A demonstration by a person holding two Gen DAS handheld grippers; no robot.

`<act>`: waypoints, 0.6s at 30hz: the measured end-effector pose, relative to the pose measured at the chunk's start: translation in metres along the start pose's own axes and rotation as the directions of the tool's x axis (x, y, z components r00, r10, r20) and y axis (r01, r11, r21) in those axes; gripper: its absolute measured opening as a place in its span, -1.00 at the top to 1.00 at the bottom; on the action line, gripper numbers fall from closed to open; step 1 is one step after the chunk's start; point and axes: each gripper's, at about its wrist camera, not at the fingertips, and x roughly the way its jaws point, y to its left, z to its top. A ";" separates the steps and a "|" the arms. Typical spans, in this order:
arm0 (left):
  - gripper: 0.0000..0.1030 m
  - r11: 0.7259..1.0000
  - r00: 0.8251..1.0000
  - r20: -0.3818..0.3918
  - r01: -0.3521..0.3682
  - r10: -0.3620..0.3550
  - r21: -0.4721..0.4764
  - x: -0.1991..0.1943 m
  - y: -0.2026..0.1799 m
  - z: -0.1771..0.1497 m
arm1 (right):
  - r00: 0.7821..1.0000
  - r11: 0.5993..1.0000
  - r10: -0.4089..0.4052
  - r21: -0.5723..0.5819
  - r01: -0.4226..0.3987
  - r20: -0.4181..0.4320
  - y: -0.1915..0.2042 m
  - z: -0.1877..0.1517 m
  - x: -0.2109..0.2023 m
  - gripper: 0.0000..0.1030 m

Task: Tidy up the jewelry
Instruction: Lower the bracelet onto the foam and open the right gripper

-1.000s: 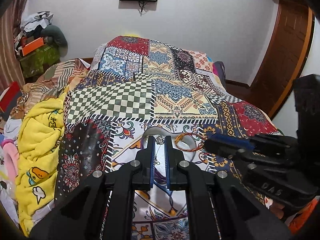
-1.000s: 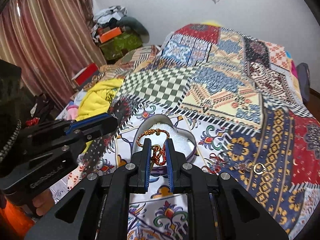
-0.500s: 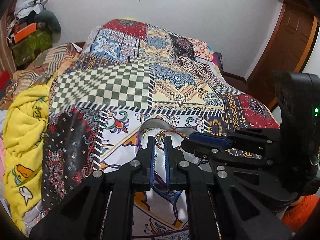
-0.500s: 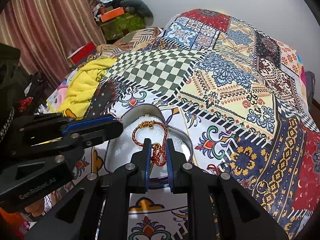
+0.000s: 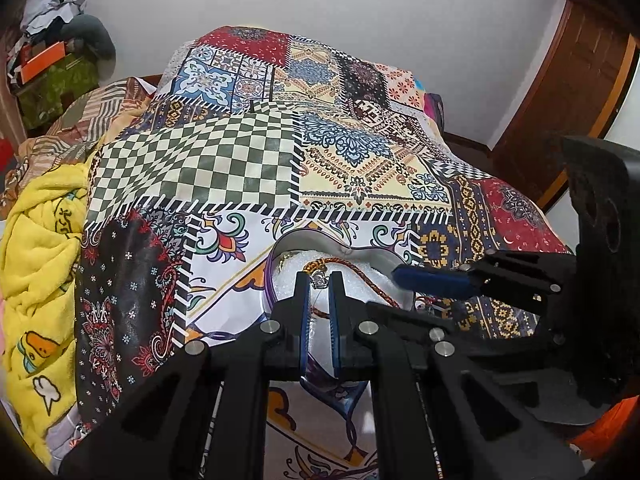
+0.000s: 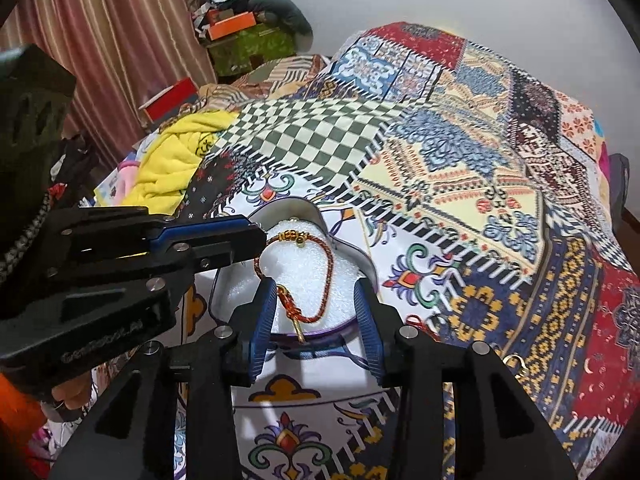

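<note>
Hand-held gripper [image 6: 316,308] over patchwork bedspread [image 6: 460,152], curtain [image 6: 112,40]

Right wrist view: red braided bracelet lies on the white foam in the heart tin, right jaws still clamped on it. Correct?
Not quite. In the right wrist view the right gripper has its jaws spread wide, released from the bracelet, though one fingertip sits against the knot. The rest holds: the bracelet lies on the white foam inside the heart tin.

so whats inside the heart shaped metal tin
The heart-shaped metal tin holds white foam padding with a red-and-gold braided cord bracelet lying on top. Whatever lies beneath the foam is covered.
</note>
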 end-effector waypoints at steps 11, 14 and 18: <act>0.86 0.999 1.000 -0.016 -0.001 0.001 0.051 0.005 -0.014 0.002 | 0.996 0.996 -0.071 0.050 0.069 0.051 -0.021 -0.007 -0.035 0.29; 0.86 0.998 1.000 -0.021 -0.011 0.012 0.061 0.005 -0.017 0.002 | 0.995 0.995 -0.080 0.064 0.076 0.061 -0.025 -0.010 -0.041 0.28; 0.69 0.997 0.999 0.002 -0.045 0.045 0.060 -0.005 -0.015 0.004 | 0.992 0.992 -0.100 0.089 0.094 0.074 -0.031 -0.014 -0.051 0.28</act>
